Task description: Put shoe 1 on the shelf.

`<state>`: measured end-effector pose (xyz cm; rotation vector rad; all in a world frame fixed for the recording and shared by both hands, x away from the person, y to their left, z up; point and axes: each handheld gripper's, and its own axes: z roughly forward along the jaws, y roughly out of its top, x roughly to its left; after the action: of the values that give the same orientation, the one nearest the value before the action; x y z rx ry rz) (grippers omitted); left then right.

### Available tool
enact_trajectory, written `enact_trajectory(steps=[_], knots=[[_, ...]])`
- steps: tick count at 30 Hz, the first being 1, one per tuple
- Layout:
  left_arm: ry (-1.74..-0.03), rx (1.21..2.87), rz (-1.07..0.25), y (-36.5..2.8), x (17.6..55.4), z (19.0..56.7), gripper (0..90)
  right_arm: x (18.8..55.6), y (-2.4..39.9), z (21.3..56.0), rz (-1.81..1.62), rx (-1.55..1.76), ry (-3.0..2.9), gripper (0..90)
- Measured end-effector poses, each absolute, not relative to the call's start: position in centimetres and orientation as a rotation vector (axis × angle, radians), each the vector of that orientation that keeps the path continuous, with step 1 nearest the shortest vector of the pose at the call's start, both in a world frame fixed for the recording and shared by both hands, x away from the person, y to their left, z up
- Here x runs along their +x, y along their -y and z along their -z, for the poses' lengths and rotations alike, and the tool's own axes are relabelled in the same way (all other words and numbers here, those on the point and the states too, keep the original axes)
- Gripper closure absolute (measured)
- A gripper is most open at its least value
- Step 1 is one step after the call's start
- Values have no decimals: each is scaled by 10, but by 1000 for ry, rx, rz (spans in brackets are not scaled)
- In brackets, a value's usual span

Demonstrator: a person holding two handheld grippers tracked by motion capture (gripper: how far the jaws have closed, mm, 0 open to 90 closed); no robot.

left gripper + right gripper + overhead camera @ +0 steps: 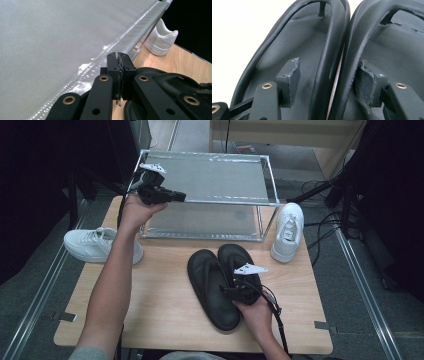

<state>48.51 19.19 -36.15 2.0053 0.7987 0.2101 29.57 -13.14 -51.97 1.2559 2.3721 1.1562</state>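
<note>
Down near the six o'clock edge of the table (165, 320), the right gripper (239, 286) sits over a pair of black flip-flops (212, 285) that lie side by side, toes pointing toward twelve o'clock. In the right gripper view its jaws stand wide apart, one pad inside the left flip-flop (287, 45) and the other inside the right flip-flop (392, 50), so the two touching inner edges of the pair sit between them. The left pad stands clear of the rim beside it; the right pad is close against its rim, though contact there is hard to judge. The right hand (257, 312) holds the gripper from the six o'clock side, its cable trailing back off the table.

Up at about ten o'clock, the left gripper (176, 196) is held in the air by the left hand (135, 212), pointing toward three o'clock over the near rail of a metal-framed rack (267, 175) with a grey mesh top. In the left gripper view its jaws are pressed together with nothing between them, and the rack's mesh spreads beneath them.

One white sneaker (95, 244) lies on its side of the table at nine o'clock, partly behind the left forearm. Another white sneaker (288, 231) stands at two o'clock, just beside the rack's corner post, toe toward six o'clock.
</note>
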Motion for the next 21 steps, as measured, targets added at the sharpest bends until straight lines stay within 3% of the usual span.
enact_trajectory(steps=[21], knots=[[-827, 2017, -277, -190, 493, 365, 896, 295, 131, 520, -1117, 1275, -2319, 570]])
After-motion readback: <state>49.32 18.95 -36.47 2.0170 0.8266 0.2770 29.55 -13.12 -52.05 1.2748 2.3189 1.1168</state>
